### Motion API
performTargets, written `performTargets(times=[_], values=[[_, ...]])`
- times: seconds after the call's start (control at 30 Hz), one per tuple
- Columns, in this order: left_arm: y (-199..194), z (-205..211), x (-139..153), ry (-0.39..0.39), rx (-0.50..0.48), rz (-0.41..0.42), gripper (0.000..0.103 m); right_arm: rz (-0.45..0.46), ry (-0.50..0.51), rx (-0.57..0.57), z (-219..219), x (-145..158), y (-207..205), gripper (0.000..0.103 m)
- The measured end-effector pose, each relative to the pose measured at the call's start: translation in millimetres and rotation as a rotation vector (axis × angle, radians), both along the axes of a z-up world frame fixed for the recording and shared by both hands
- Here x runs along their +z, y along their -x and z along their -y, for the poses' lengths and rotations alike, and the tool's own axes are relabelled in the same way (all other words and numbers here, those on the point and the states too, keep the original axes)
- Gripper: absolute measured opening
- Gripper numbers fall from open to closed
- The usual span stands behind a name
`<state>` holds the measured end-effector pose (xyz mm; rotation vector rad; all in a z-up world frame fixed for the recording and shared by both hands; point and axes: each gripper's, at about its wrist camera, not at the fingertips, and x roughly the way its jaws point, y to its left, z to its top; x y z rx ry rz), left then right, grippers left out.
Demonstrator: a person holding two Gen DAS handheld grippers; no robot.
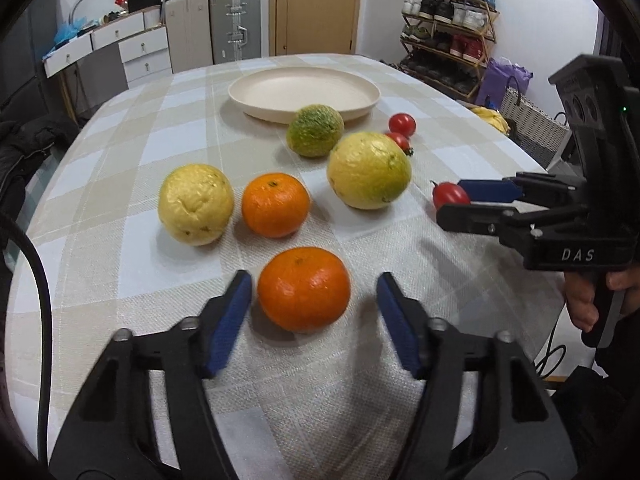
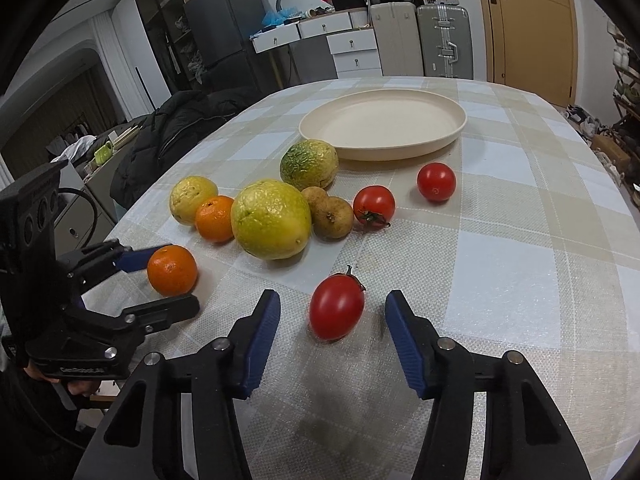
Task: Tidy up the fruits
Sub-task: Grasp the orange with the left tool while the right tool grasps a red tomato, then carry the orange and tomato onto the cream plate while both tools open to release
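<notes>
Right in front of my left tool (image 1: 314,296) sits a round orange (image 1: 304,289), lying on the desk (image 1: 120,280) between the two blue pads. The left pad looks almost on the peel and the right pad has a gap beside it, so I am not holding the orange yet. I put the tool around it this way so it cannot roll off when I squeeze.

My right tool (image 2: 333,322) does the same with a long red tomato (image 2: 337,306). Its pads stand a little apart from the tomato on both sides, half open, holding nothing. The tomato is soft, so I think I must squeeze gently.

Past these lie more fruit in a bunch: another orange (image 1: 275,205), two yellow fruits (image 1: 196,204) (image 1: 369,170), a green bumpy one (image 1: 315,131) and two small round tomatoes (image 2: 374,205) (image 2: 436,181). At the far side waits the plate (image 1: 260,88), with nothing in it. I think the fruit should go there, so both picks come first.
</notes>
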<state>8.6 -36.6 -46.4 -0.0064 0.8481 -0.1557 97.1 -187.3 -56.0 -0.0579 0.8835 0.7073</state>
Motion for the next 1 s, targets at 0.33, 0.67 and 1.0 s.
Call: performTargets(times=[0.33,0.67,1.0], values=[[1,-5,1,0.036,0.010,0.022,0.039,0.010,0.017,0.002,-1,0,2,0.034],[4,-7,17,0.066,0.016,0.101,0.039,0.035,-0.024,0.005,3,6,5,0.028],[3,-10,38,0.069,0.048,0.183,0.039,0.087,-0.073,-0.013,7,22,2,0.028]])
